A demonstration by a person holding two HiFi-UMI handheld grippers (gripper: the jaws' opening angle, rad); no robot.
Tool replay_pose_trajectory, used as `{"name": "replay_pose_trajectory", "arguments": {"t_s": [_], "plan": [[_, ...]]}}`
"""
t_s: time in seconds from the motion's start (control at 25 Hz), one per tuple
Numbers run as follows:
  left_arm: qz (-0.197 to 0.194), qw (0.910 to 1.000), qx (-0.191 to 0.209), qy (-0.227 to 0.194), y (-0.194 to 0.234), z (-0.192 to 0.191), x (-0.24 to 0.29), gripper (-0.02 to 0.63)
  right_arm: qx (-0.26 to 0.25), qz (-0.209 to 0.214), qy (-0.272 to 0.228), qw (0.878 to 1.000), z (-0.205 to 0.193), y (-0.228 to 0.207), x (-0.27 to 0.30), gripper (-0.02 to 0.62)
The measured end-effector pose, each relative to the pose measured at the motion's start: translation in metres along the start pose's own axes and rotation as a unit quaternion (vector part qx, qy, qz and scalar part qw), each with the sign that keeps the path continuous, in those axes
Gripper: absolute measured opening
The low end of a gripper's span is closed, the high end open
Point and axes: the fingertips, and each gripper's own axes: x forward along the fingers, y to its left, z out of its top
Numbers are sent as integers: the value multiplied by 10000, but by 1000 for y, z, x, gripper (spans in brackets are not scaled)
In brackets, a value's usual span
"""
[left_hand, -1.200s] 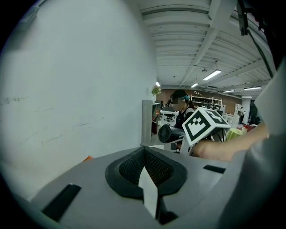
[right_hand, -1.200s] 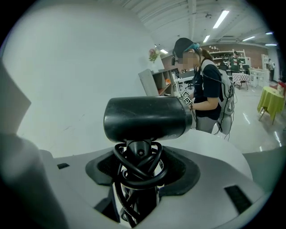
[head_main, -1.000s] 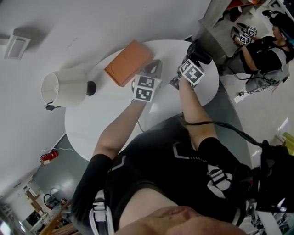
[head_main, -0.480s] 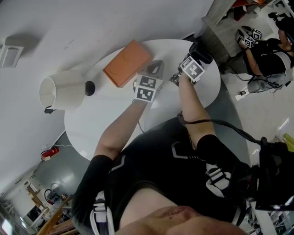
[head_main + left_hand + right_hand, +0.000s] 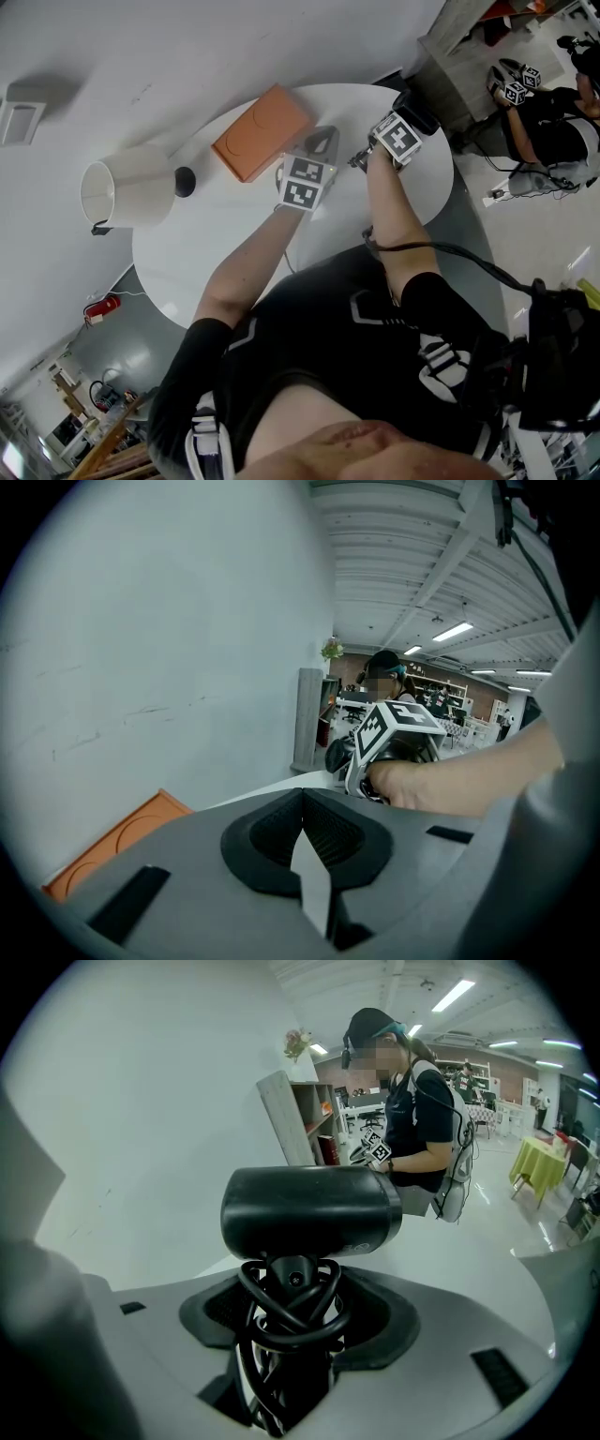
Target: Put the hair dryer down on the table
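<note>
Holding the black hair dryer (image 5: 309, 1211) in the right gripper (image 5: 291, 1312), with jaws spread wide and pressed on the handle, which is wrapped in loops of its own black cable (image 5: 286, 1326). Carrying the barrel crosswise above the pads, side-on in the right gripper view. From the head view, placed over the far right part of the round white table (image 5: 187, 253), close to the rim; not possible to tell if touching the tabletop. Just beside, toward the middle of the table, the left gripper (image 5: 302, 832), with jaws brought together at the tips and nothing between them. Near its tips, flat on the far side of the table, an orange box (image 5: 261, 129). Further left on the table, a white lamp (image 5: 127, 186). In the background, past the table, another person (image 5: 417, 1119) beside a grey shelf (image 5: 295, 1119).
</note>
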Motion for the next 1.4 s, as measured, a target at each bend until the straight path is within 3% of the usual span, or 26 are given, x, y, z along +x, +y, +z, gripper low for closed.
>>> {"name": "replay_pose_trajectory", "arguments": {"t_s": [0.32, 0.48, 0.68, 0.84, 1.4], "plan": [[9, 10000, -14, 60, 1, -3, 5, 31, 129, -185, 323, 9992, -9, -5, 25, 272], [31, 9999, 7, 96, 5, -6, 3, 31, -46, -411, 166, 9990, 0, -5, 20, 272], [75, 9999, 38, 106, 4, -5, 3, 31, -72, -476, 392, 9981, -5, -3, 22, 273], [68, 9999, 40, 92, 4, -7, 1, 31, 130, -694, 446, 9965, -7, -12, 26, 276], [77, 10000, -18, 37, 1, -7, -12, 31, 64, -673, 457, 9967, -10, -12, 31, 284]]}}
